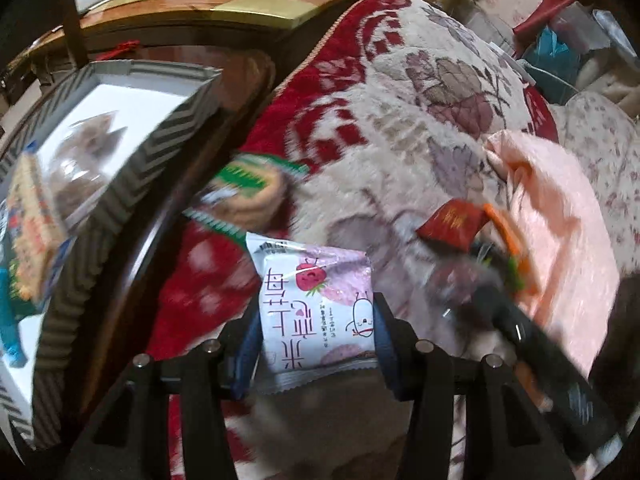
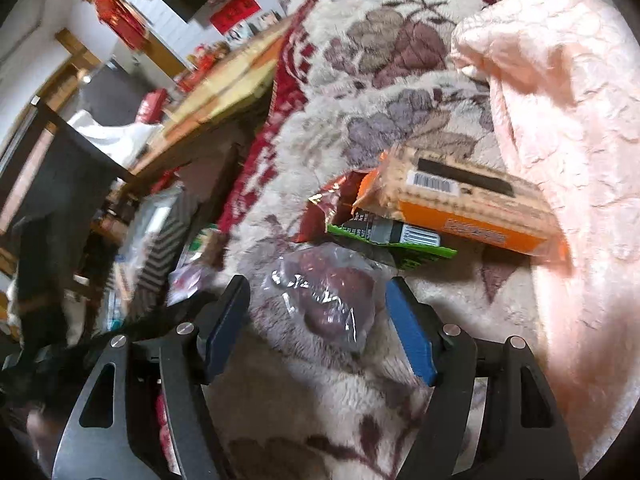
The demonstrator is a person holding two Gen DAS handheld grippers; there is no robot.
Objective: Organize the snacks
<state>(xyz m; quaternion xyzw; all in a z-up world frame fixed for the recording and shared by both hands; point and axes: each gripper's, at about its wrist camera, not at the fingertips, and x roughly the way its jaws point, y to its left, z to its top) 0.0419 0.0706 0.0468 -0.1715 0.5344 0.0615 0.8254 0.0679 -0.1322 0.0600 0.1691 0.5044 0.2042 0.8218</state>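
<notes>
My left gripper [image 1: 314,320] is shut on a white and pink strawberry snack packet [image 1: 312,304] and holds it above the floral blanket [image 1: 400,120]. A striped box [image 1: 120,208] with snacks inside stands to the left. My right gripper [image 2: 318,304] is open, its blue pads [image 2: 412,328] on either side of a clear packet of dark red dates [image 2: 328,300] lying on the blanket. Beyond it lie an orange cracker pack [image 2: 460,204], a green wrapper [image 2: 392,240] and a red packet [image 2: 324,208]. The right gripper also shows in the left wrist view [image 1: 532,340].
A green-edged biscuit pack [image 1: 244,192] lies on the blanket near the box. A pink quilt [image 2: 560,120] is bunched at the right. A wooden table [image 1: 216,4] stands beyond the blanket's edge, with clutter behind.
</notes>
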